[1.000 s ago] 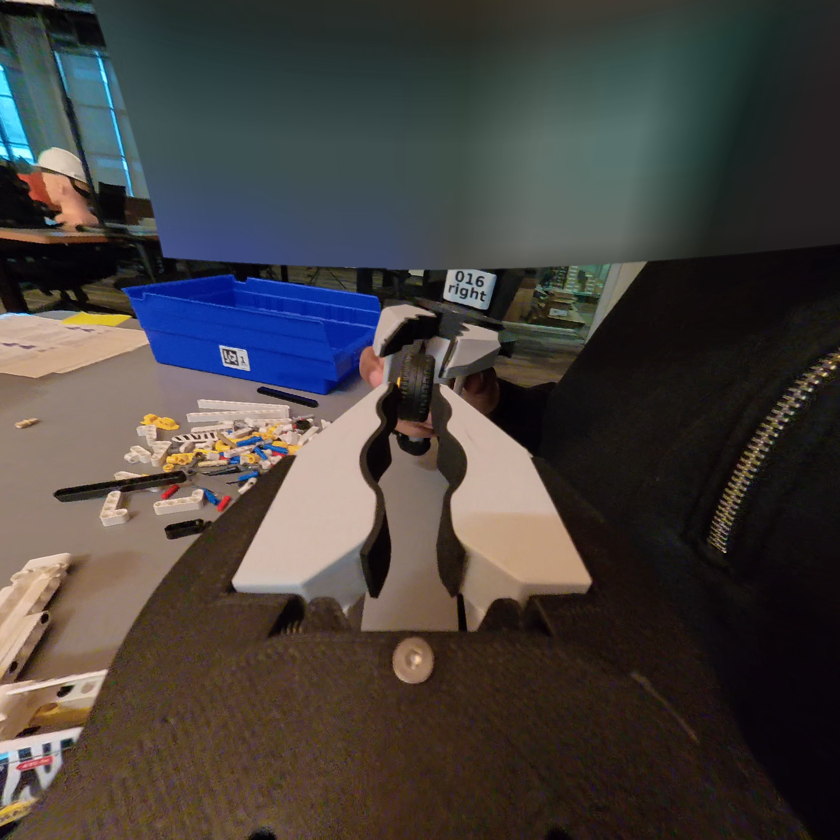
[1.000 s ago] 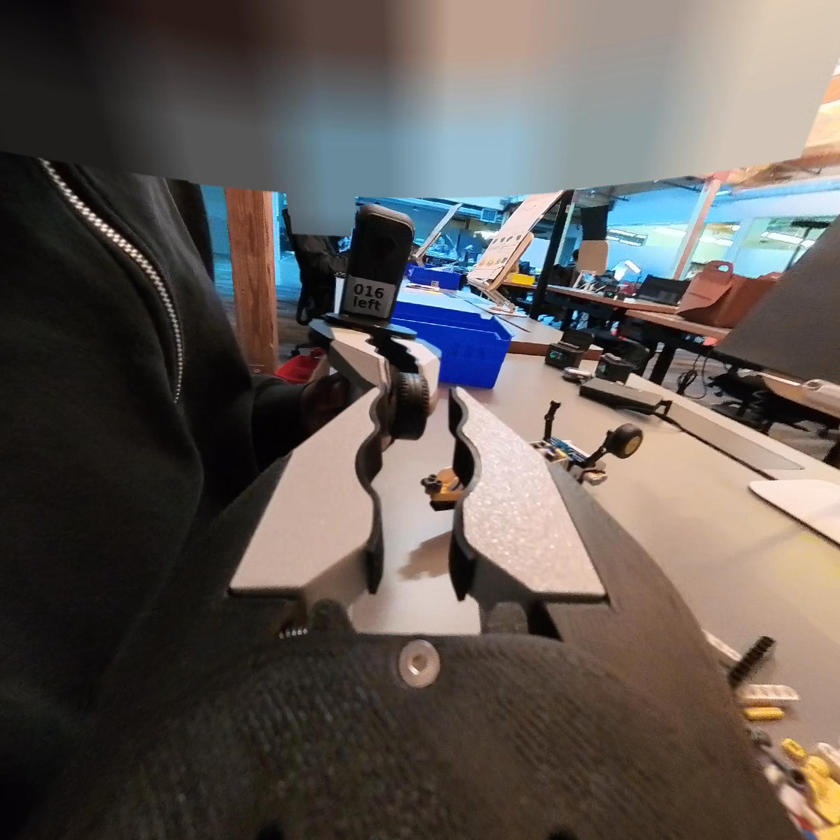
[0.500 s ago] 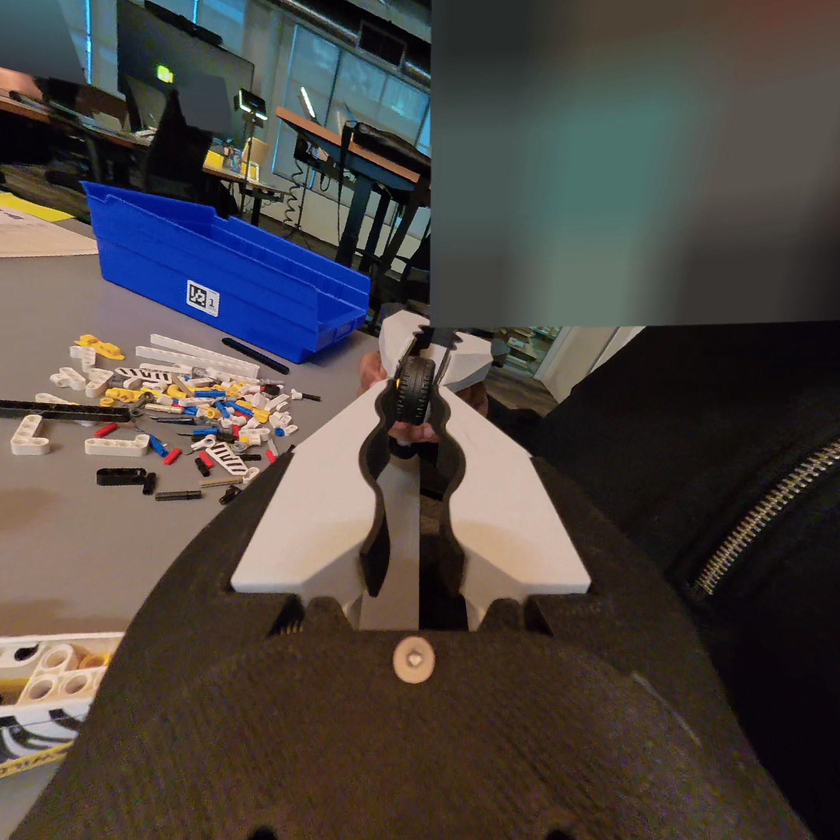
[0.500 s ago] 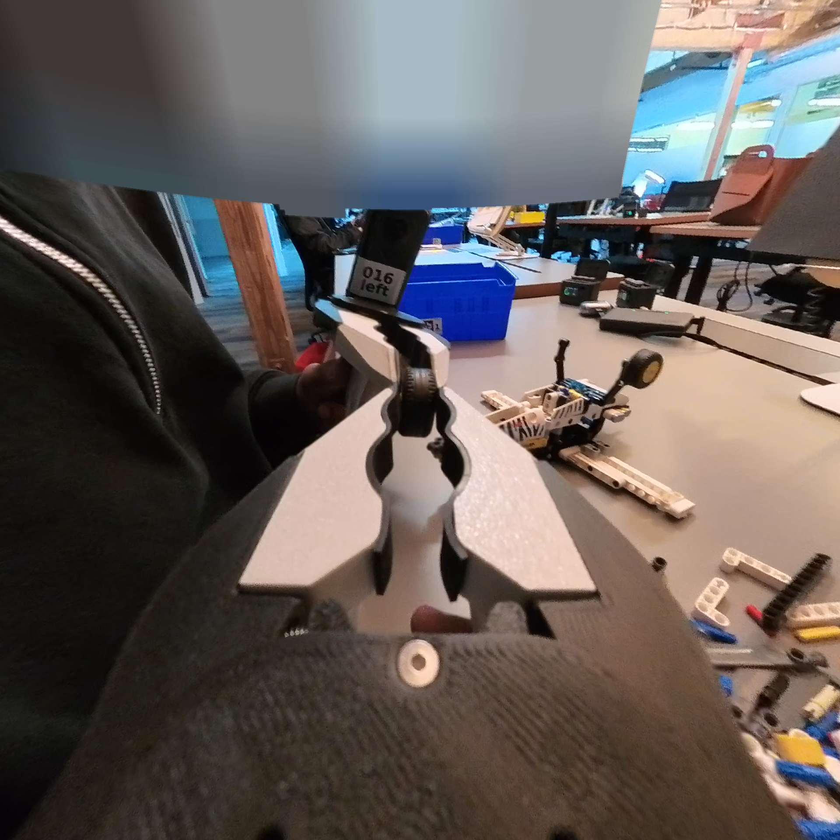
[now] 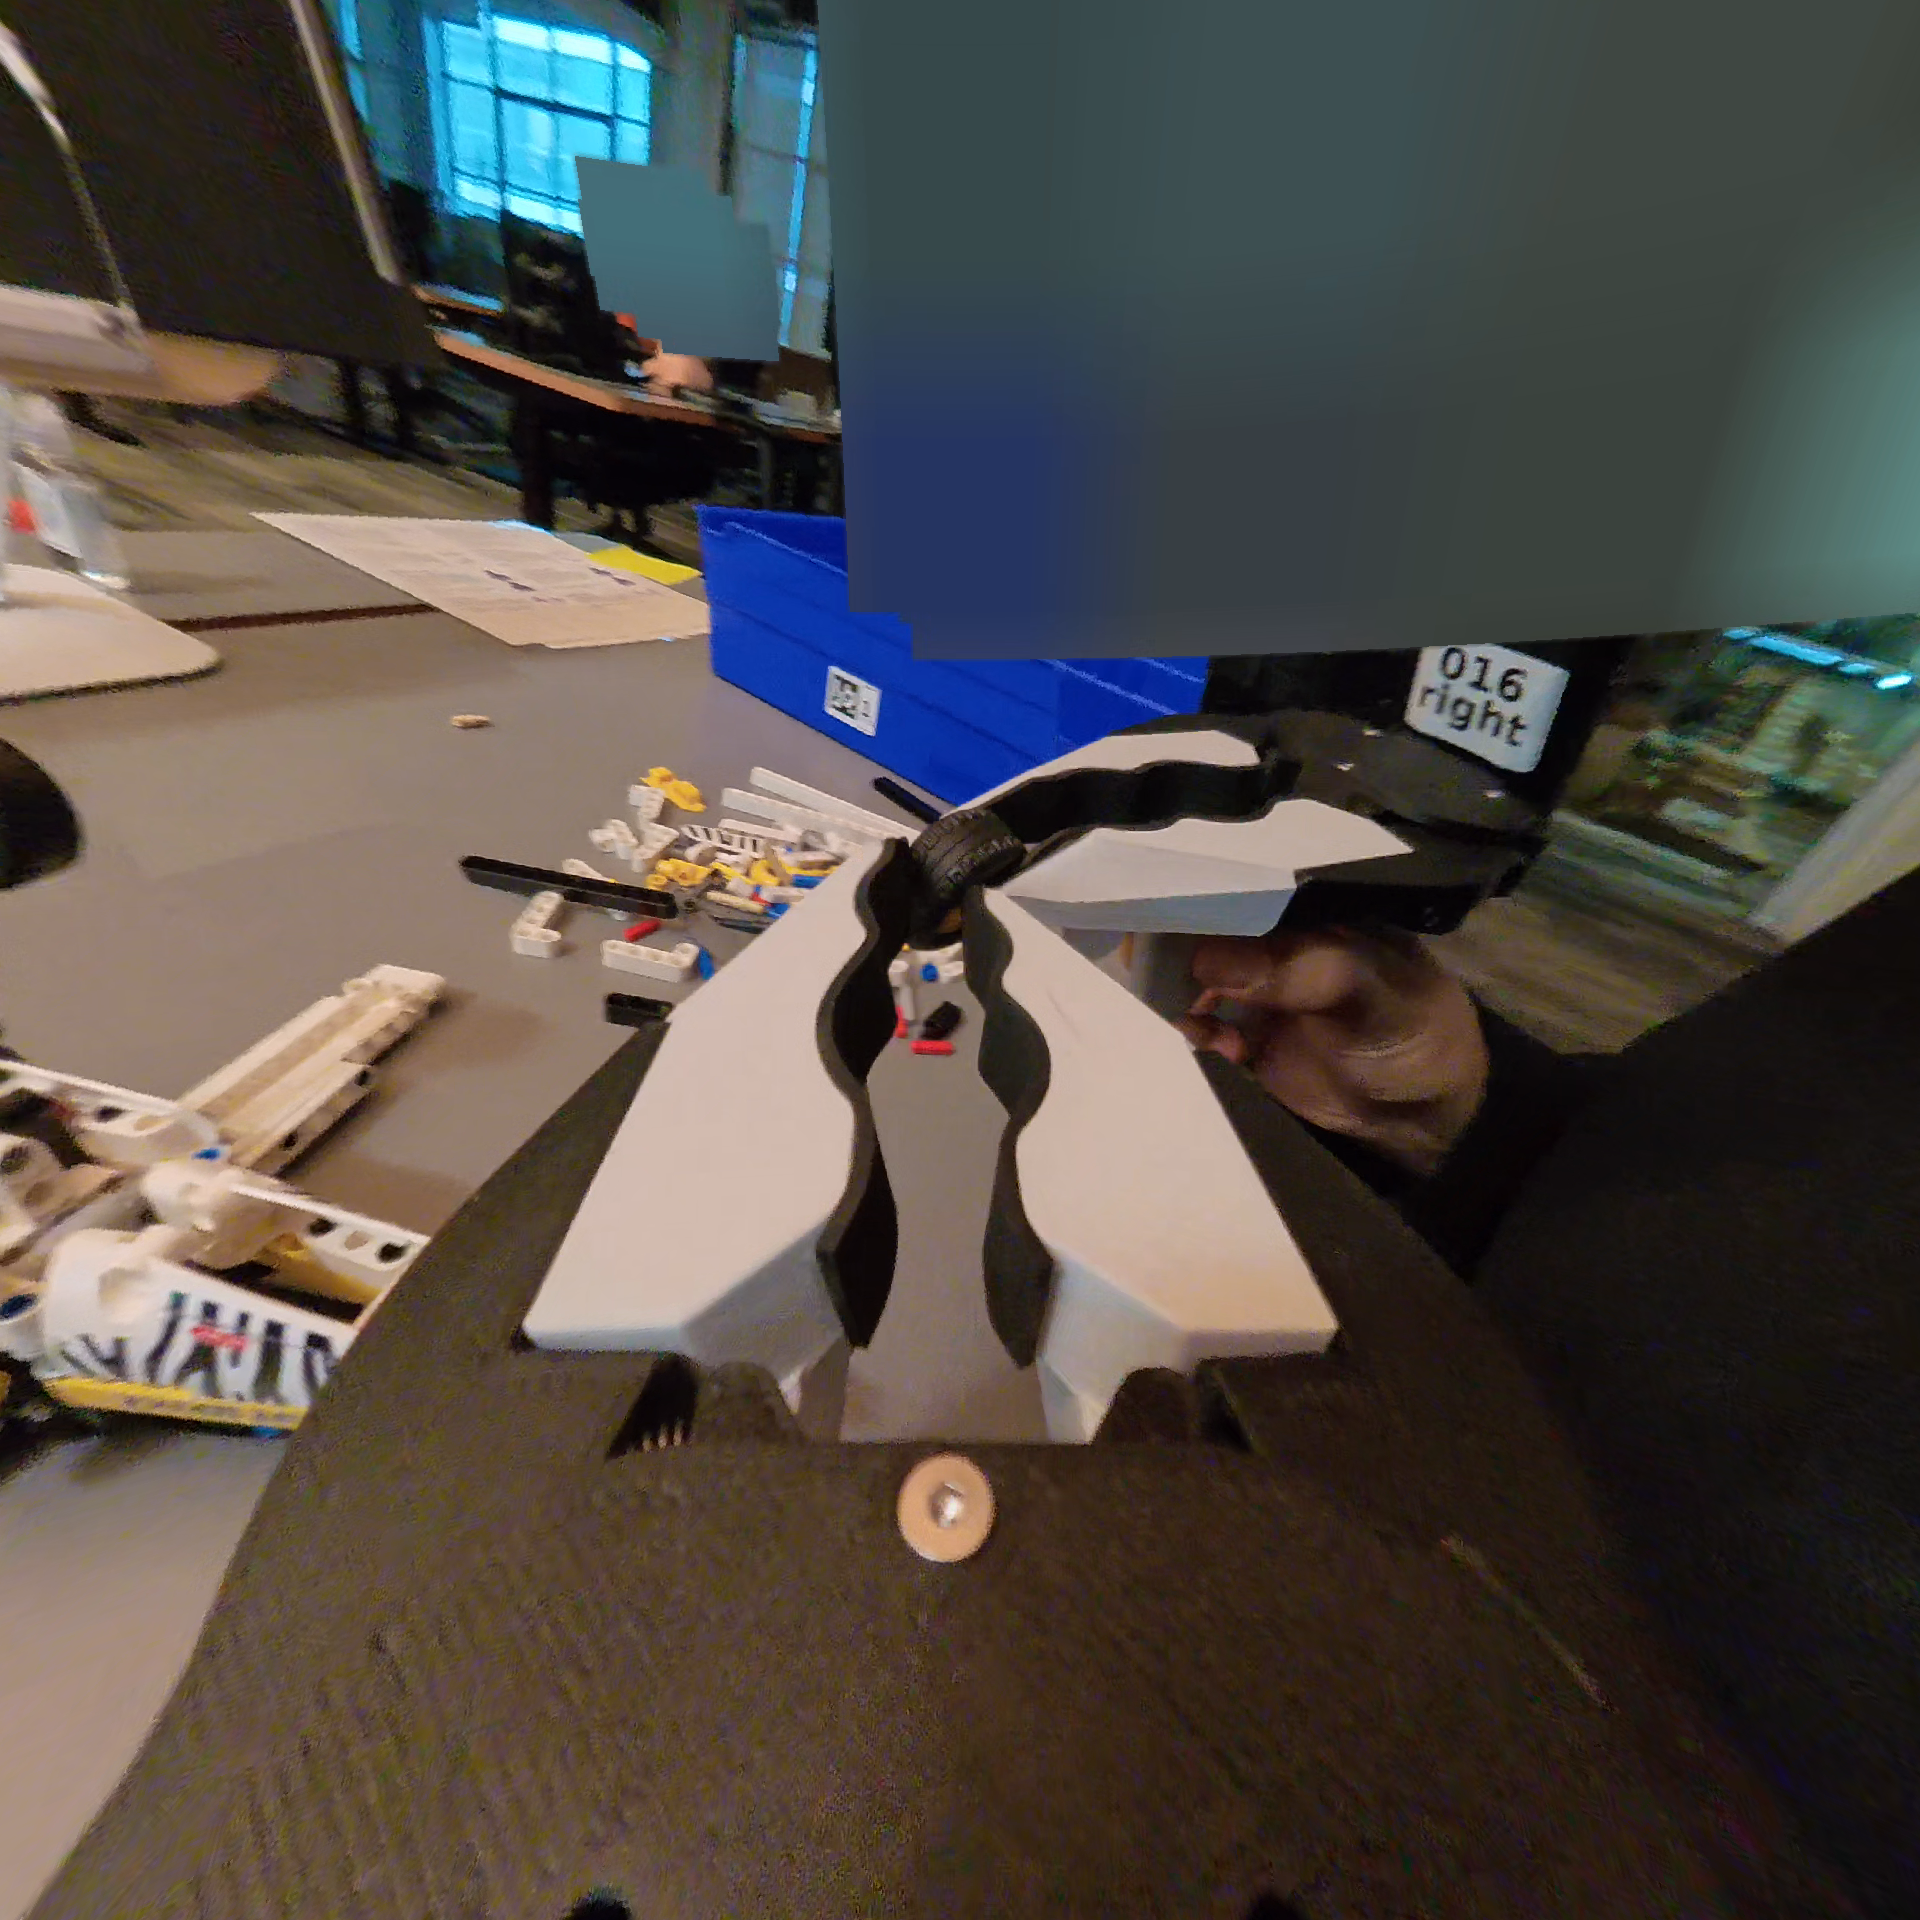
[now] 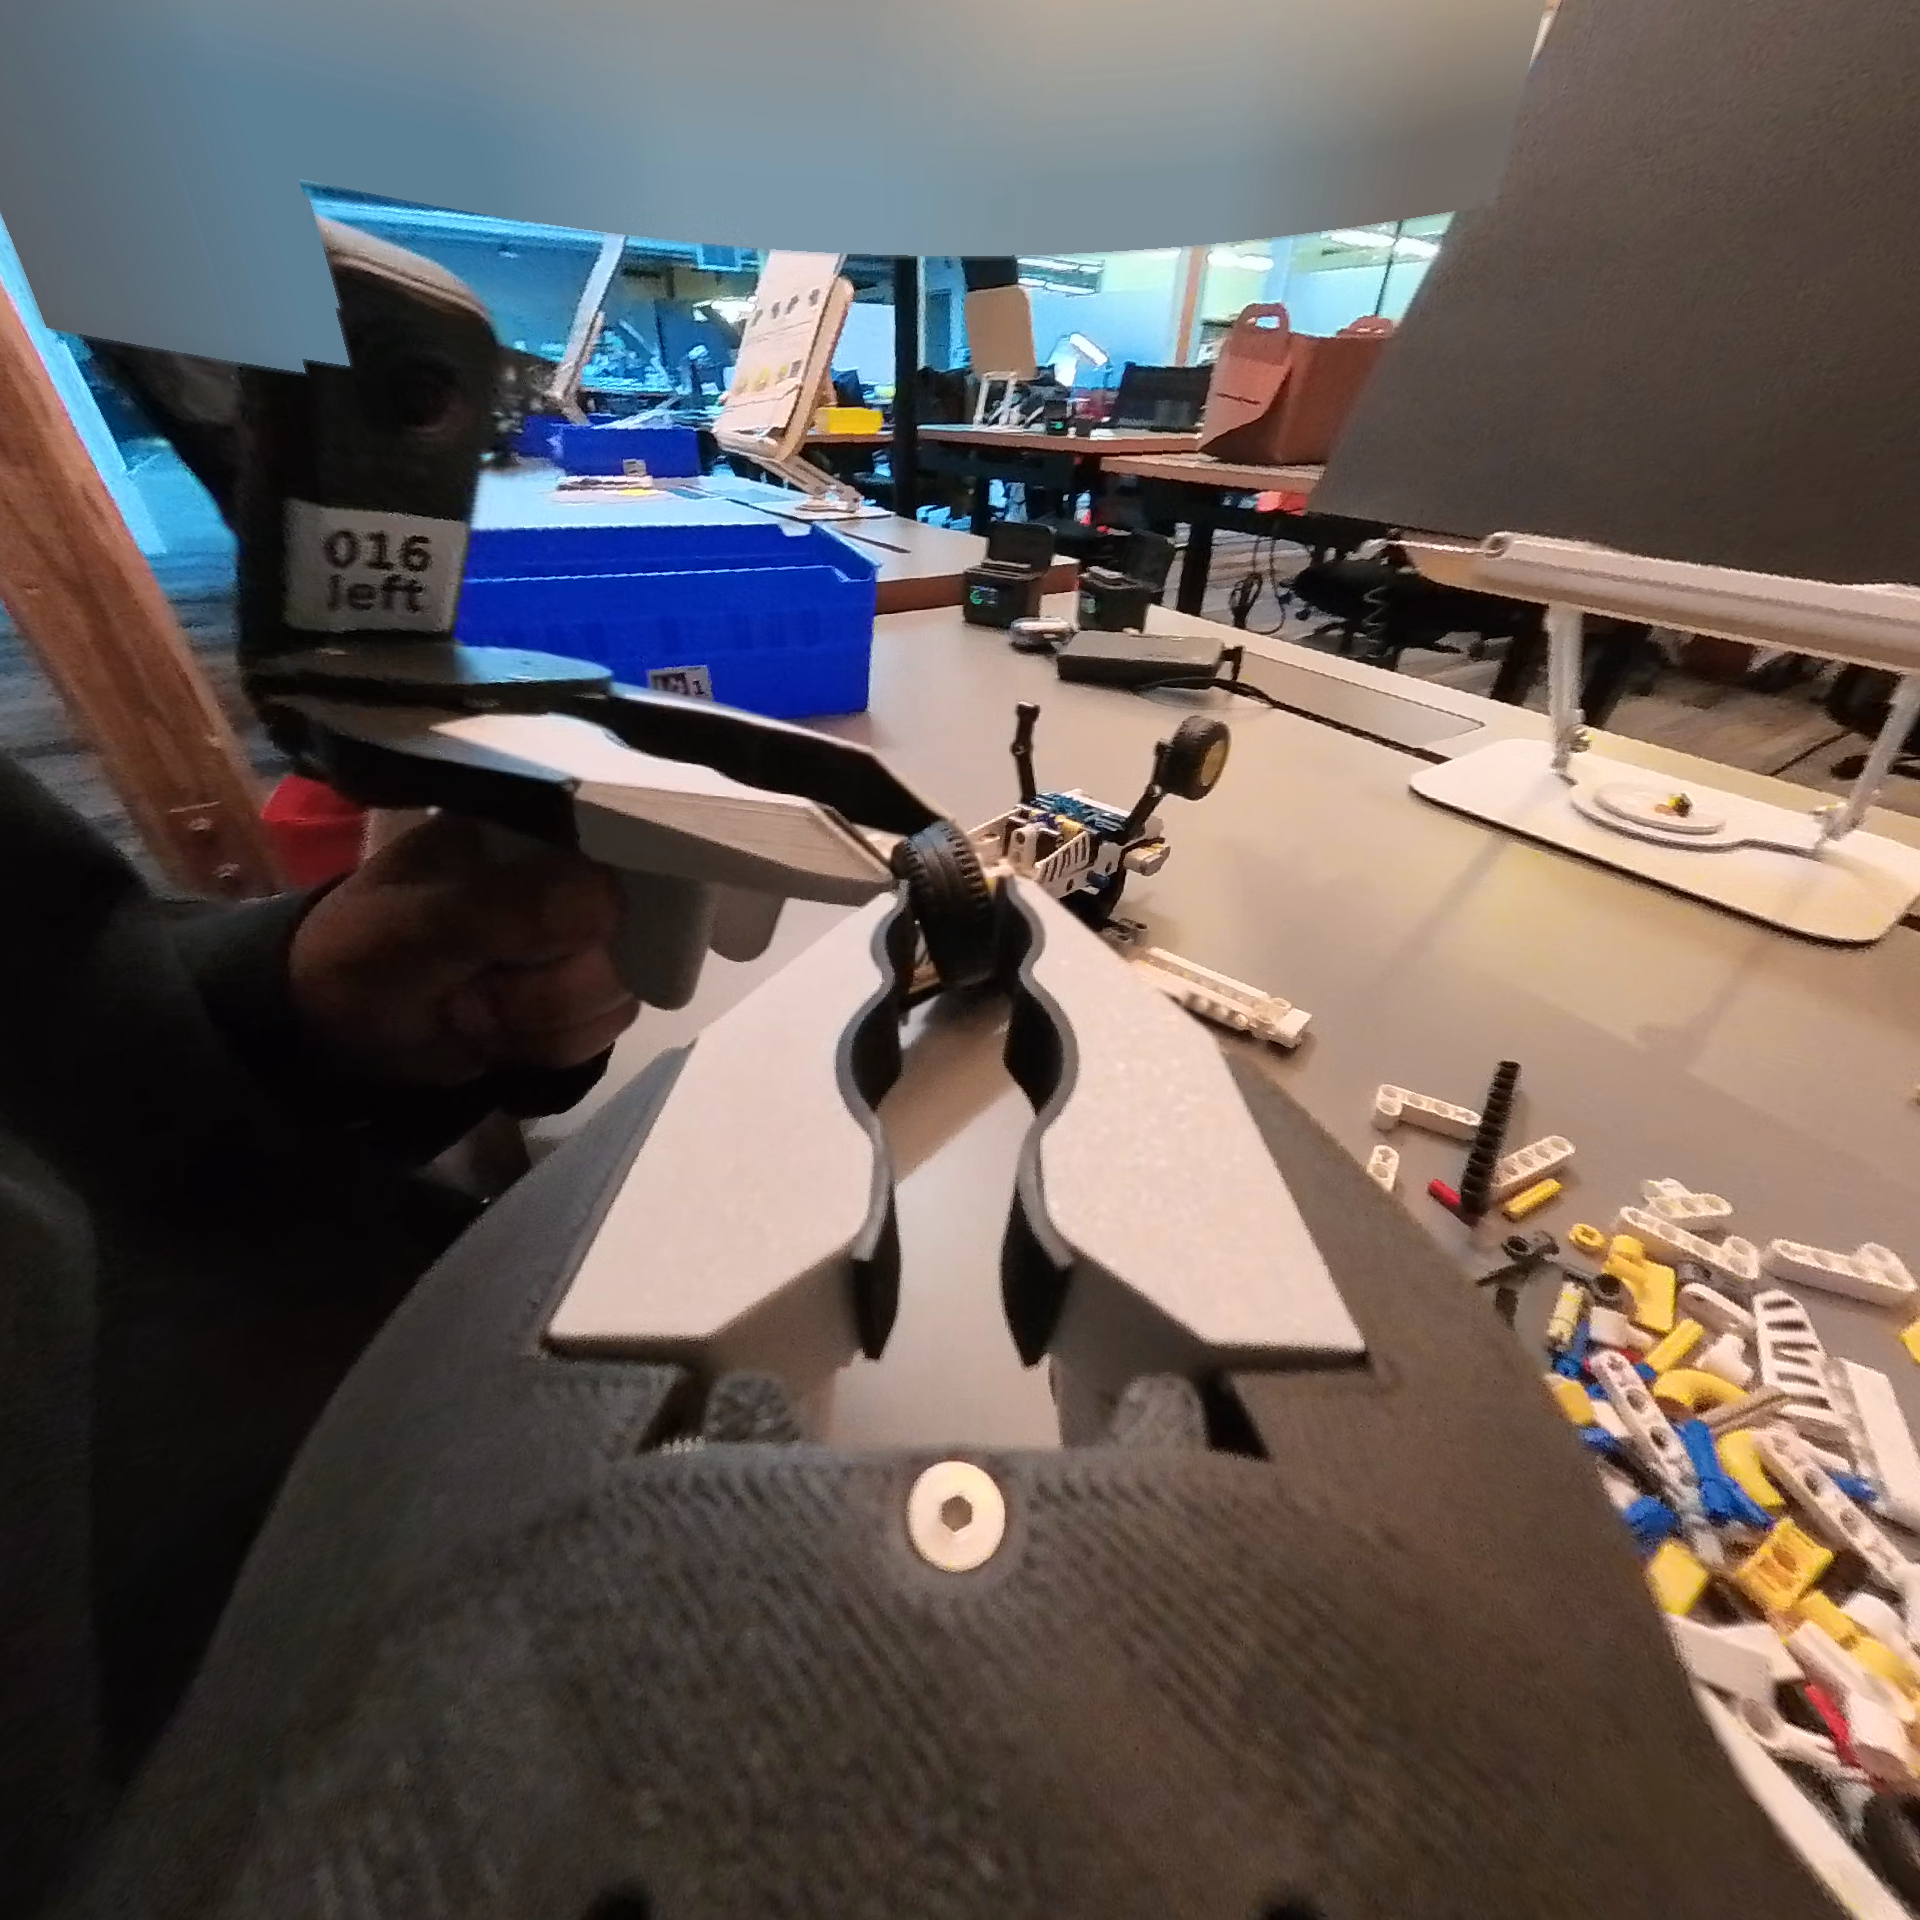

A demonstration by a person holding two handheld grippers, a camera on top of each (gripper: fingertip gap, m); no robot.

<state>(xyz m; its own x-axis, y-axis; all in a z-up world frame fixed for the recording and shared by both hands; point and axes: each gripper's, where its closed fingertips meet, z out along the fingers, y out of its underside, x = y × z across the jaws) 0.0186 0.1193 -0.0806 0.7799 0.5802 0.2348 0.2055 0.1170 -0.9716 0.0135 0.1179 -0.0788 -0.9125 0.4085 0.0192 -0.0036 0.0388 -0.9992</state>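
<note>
1. Left wrist view:
   - The left gripper (image 5: 930, 883) sits at frame centre. Its black pads are closed in on a small black wheel (image 5: 961, 854), which is held up off the grey table (image 5: 260, 831).
   - The right gripper (image 5: 1013, 852) comes in from the right edge, turned on its side. Its two tips meet the same wheel from above and below.
   - Loose parts (image 5: 717, 862) lie just left of the tips. A blue bin (image 5: 935, 717) stands behind them, and a white model (image 5: 208, 1195) is at lower left.
   - Both tongs share one small round part, so a square, steady hold on the tyre looks safest.

2. Right wrist view:
   - The right gripper (image 6: 956, 935) is clamped across the wheel (image 6: 951, 914) at centre, with a pad pressing on each side.
   - The left gripper (image 6: 894, 862) reaches in from the left, and its tips touch the tyre's left edge.
   - Beyond the wheel, right of centre, stands the model (image 6: 1081, 842). A second wheel (image 6: 1200, 758) is raised on one of its arms.
   - More parts (image 6: 1714, 1403) fill the lower right.
   - The left tips seem to catch only the rim, so that hold looks the weaker one.
</note>
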